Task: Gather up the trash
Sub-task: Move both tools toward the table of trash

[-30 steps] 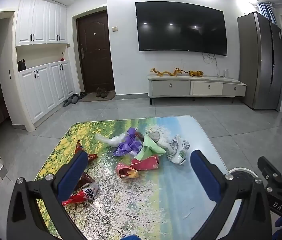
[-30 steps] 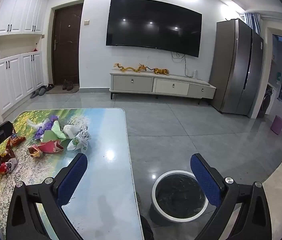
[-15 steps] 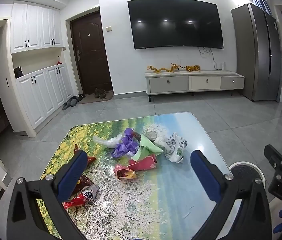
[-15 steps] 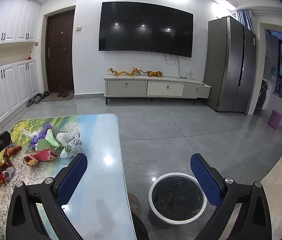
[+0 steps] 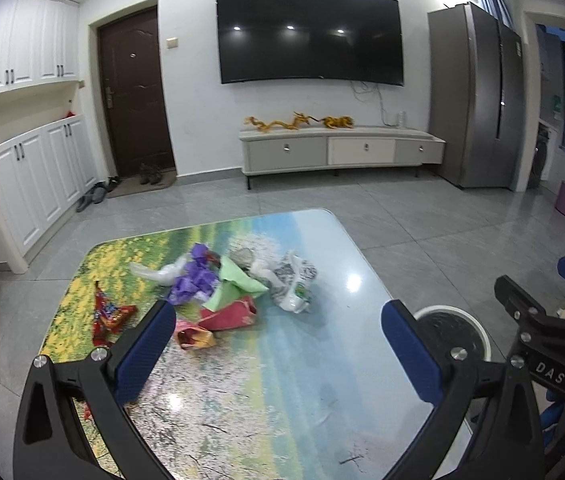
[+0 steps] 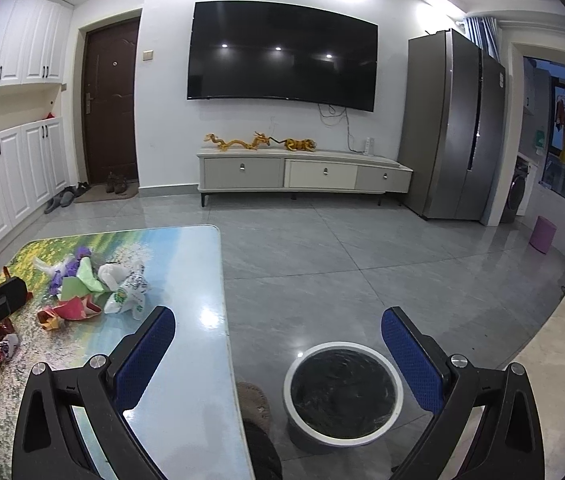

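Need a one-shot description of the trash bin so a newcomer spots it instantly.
Start at the table with the landscape print; the bin stands on the grey floor just off its right edge, below the right gripper. It is round, with a white rim and black liner, unlike the purple bin far off by the fridge.

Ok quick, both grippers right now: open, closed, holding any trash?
Left gripper: open, holding nothing, above the table short of the trash pile.
Right gripper: open, holding nothing, over the bin beside the table.
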The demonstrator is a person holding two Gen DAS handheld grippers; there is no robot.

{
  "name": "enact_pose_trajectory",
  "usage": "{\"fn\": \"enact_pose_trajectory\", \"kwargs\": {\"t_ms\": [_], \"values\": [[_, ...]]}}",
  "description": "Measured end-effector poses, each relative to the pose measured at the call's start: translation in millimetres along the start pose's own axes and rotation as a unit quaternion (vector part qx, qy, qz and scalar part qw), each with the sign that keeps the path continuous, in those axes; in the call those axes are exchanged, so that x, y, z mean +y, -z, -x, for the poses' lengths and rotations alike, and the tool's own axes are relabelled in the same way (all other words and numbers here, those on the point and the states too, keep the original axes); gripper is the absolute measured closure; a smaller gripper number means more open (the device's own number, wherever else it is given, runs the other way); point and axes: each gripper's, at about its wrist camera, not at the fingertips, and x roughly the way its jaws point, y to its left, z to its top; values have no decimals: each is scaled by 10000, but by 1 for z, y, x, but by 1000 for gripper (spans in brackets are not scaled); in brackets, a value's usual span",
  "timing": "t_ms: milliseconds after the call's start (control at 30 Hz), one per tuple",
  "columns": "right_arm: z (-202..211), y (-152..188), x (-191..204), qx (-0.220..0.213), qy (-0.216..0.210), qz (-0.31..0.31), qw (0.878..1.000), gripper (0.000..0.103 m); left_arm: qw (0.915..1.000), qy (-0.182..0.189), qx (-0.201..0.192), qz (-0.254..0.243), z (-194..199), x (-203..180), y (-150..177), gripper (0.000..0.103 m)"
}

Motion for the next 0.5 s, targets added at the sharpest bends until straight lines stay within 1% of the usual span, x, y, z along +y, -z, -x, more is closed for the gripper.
{"fn": "enact_pose_trajectory", "kwargs": {"t_ms": [200,500], "values": [[-5,4,-10,106,108,-35,9999,0,9995,230,158,-149,-6,-11,4,0],[-12,8,-19,234,208,-90,9995,0,9985,399,278,-256,-14,-19,7,0]]}}
